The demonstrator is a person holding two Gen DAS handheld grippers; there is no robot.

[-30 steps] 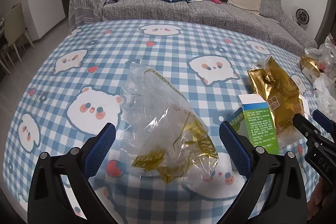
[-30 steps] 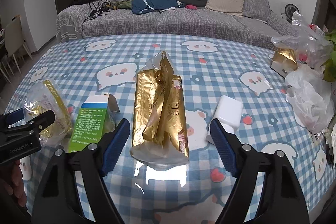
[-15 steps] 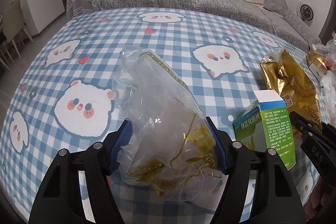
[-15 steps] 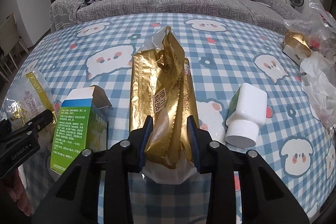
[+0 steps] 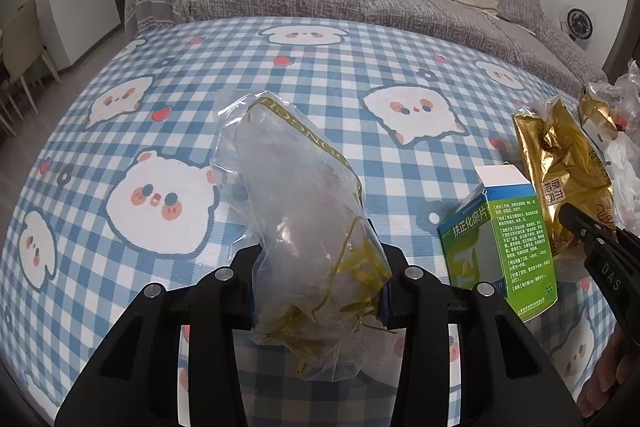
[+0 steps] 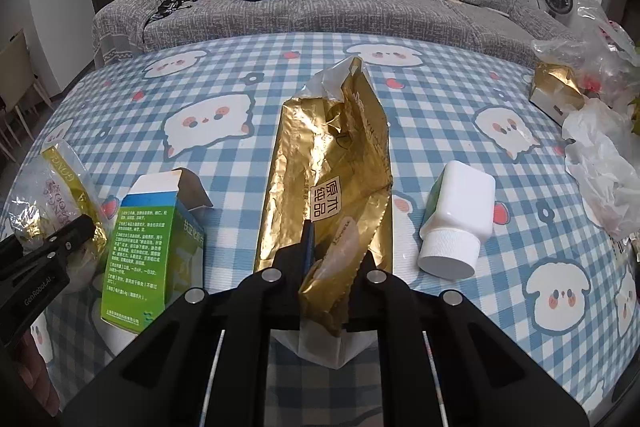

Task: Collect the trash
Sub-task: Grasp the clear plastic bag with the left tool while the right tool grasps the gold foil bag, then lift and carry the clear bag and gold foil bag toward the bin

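A crumpled clear plastic bag (image 5: 296, 211) with yellow-green print stands up from the checked tablecloth (image 5: 280, 67). My left gripper (image 5: 316, 279) is closing on its lower part, and both pads squeeze the bag. In the right wrist view a long gold foil bag (image 6: 332, 155) lies lengthwise, with my right gripper (image 6: 336, 259) shut on its near end. A green and white medicine box (image 6: 152, 243) stands between the two bags. A white bottle (image 6: 456, 219) lies on its side to the right of the foil bag.
Crumpled white and clear plastic bags (image 6: 600, 163) and a small gold-topped box (image 6: 556, 91) sit at the table's right edge. A grey sofa (image 6: 360, 15) with a backpack and clothes runs behind the table. A chair (image 5: 24, 43) stands at the far left.
Both grippers have closed from wide open. The left one now pinches the clear bag, which stands more upright. The right one now pinches the gold foil bag's near end.
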